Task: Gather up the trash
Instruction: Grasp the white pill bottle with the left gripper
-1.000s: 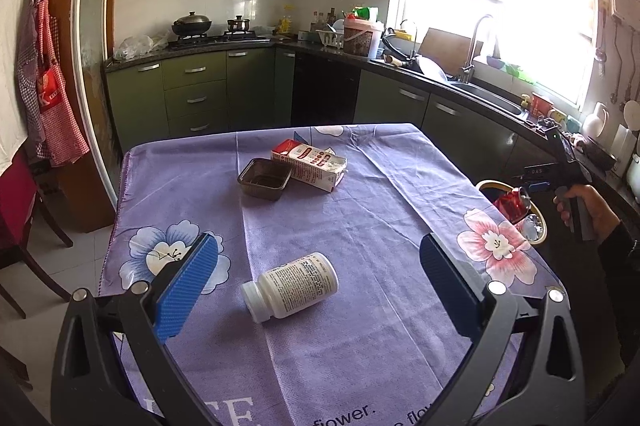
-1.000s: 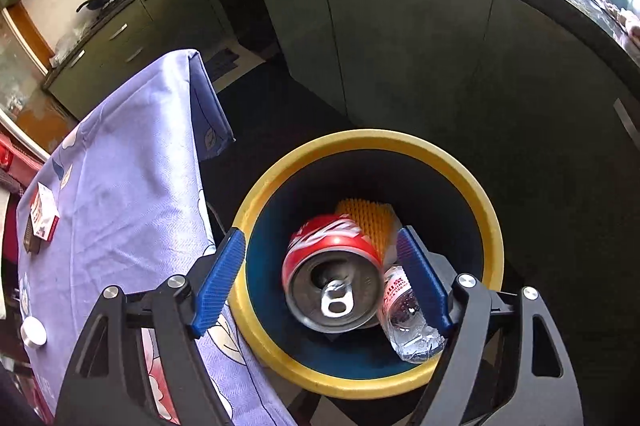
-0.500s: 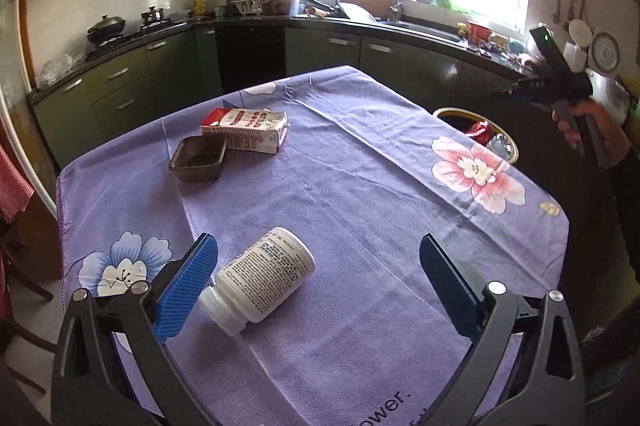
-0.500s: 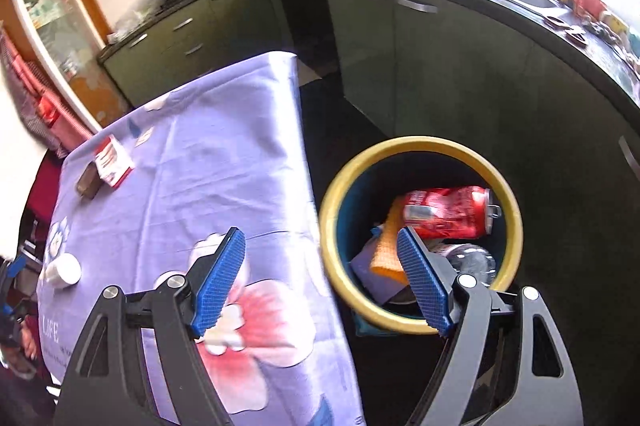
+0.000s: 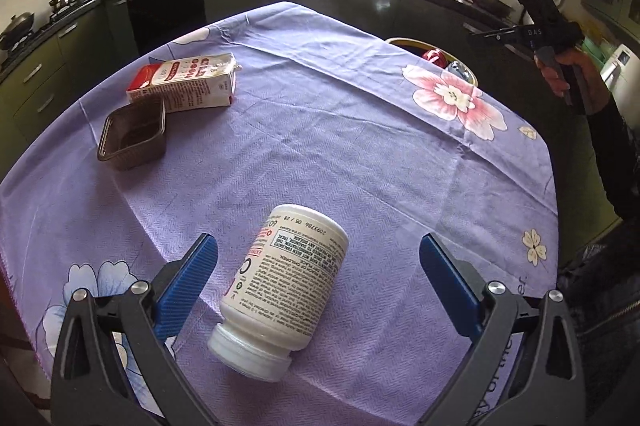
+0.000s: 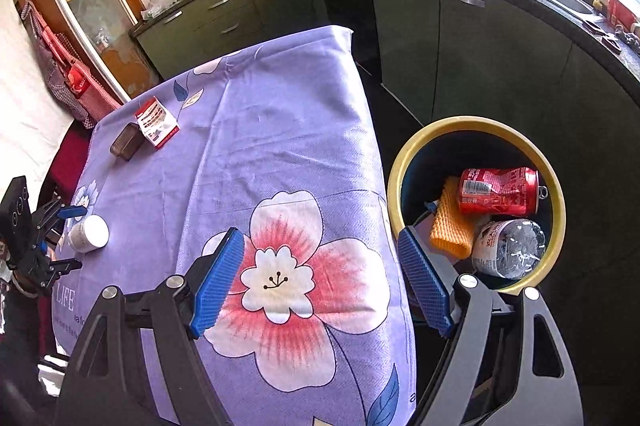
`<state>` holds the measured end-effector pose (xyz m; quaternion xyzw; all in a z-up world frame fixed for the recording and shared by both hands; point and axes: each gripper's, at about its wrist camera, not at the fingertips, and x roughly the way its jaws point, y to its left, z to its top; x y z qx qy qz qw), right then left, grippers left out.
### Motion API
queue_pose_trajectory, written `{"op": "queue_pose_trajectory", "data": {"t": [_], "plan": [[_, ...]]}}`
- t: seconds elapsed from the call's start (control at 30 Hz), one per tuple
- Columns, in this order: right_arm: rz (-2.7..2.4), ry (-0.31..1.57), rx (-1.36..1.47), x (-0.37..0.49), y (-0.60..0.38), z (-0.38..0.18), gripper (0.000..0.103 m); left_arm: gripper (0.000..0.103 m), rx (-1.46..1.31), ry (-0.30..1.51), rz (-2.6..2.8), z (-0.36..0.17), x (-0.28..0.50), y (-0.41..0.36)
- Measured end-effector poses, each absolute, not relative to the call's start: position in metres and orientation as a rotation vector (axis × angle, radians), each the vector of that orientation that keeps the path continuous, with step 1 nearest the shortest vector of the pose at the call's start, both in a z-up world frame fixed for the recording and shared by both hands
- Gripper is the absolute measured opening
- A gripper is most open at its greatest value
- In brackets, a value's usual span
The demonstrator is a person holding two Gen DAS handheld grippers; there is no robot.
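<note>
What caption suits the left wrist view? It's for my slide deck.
Open left gripper straddles a white pill bottle lying on the purple floral tablecloth.

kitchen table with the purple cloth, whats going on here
A person with a two-finger gripper in each hand is clearing trash into a yellow-rimmed bin beside the table. The left gripper is open around a white pill bottle lying on its side, not yet gripped. The right gripper is open and empty near the bin, which holds a red can, a plastic bottle and more. A carton and a brown tray remain on the table.
</note>
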<state>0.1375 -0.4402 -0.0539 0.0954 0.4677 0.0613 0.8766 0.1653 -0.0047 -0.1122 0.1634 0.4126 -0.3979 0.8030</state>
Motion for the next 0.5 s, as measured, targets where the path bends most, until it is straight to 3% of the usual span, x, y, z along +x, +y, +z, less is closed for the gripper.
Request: {"op": "queue_pose_trajectory", "data": {"t": [0.1, 0.17, 0.23, 0.5], "plan": [[0.13, 0.988, 0.208, 0.131, -0.438, -0.058, 0.079, 0.091, 0.4, 0.904, -0.878, -0.117, 0.17, -0.005], [0.132, 0.994, 0.212, 0.129, -0.437, -0.06, 0.079, 0.076, 0.427, 0.919, -0.884, -0.121, 0.173, -0.005], [0.129, 0.996, 0.211, 0.128, -0.436, -0.061, 0.079, 0.068, 0.452, 0.934, -0.882, -0.125, 0.174, -0.005], [0.153, 0.991, 0.21, 0.127, -0.429, -0.058, 0.079, 0.045, 0.467, 0.952, -0.875, -0.131, 0.174, -0.001]]}}
